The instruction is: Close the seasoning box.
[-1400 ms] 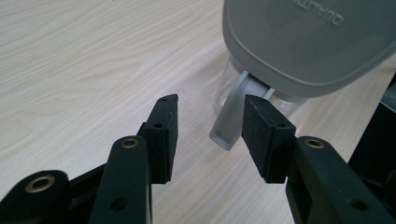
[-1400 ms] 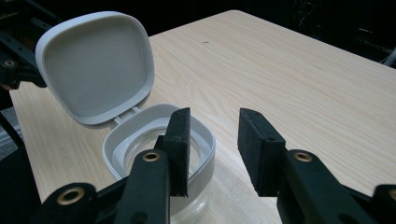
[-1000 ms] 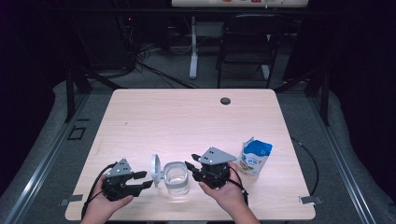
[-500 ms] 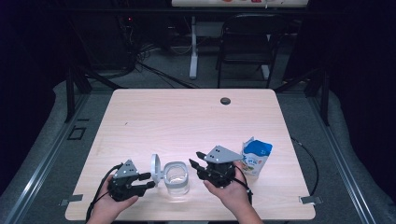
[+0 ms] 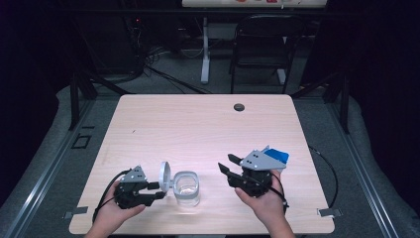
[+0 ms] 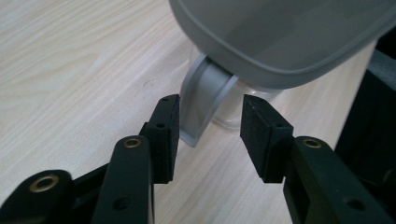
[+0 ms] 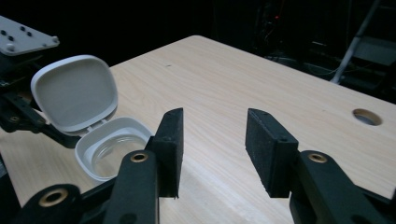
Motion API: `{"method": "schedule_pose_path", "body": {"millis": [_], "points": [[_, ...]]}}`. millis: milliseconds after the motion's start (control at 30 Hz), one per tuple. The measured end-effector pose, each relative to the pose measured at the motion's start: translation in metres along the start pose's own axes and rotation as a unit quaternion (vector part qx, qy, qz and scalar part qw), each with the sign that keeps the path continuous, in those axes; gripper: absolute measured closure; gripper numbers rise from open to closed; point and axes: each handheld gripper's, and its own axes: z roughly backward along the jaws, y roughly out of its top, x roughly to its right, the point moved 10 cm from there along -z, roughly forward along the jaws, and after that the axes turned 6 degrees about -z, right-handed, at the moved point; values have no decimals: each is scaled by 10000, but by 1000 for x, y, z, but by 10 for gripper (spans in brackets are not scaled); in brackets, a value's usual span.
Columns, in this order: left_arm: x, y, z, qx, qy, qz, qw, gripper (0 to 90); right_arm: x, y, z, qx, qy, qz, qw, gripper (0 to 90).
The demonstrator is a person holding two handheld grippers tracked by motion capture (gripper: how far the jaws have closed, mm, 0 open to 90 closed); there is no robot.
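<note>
Right gripper (image 5: pixel 227 166): held above the desk's (image 5: pixel 198 124) near-right part; jaws parted, just opened wider, nothing between them.
Left gripper (image 5: pixel 159 190): held low at the near-left edge; jaws apart, lately widened, the lid's hinge tab seen between the pads, no press visible.
Jar (image 5: pixel 187 188): set near the near edge, between both grippers, clear.
Lid (image 5: pixel 165 175): flipped up, hinged on the jar's left side.
Pouch (image 5: pixel 279 156): blue, largely hidden behind the right gripper.
</note>
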Motion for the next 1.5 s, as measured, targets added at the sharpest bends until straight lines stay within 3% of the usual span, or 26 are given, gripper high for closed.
{"method": "schedule_pose_path", "body": {"millis": [133,167,433,500,633,1000,1300,1500], "points": [[-2,6,9,112,-38,-82,9999,553,13,6,14,153,-74,-106,9998,543],[-2,7,12,120,-62,-78,9999,553,23,9,22,263,-187,-171,9993,540],[-21,8,25,332,303,91,9989,554,48,18,48,511,-505,-380,9967,515],[-28,7,27,383,459,234,9979,554,55,19,52,547,-613,-400,9958,514],[-33,6,29,453,550,336,9969,555,69,16,59,491,-817,-485,9943,514],[-37,2,27,382,627,379,9966,555,99,5,71,444,-1242,-660,9891,514],[-39,1,26,420,664,429,9960,555,112,-7,68,275,-1331,-810,9874,542],[-40,1,27,400,684,413,9960,555,114,-10,69,210,-1232,-862,9884,589]]}}
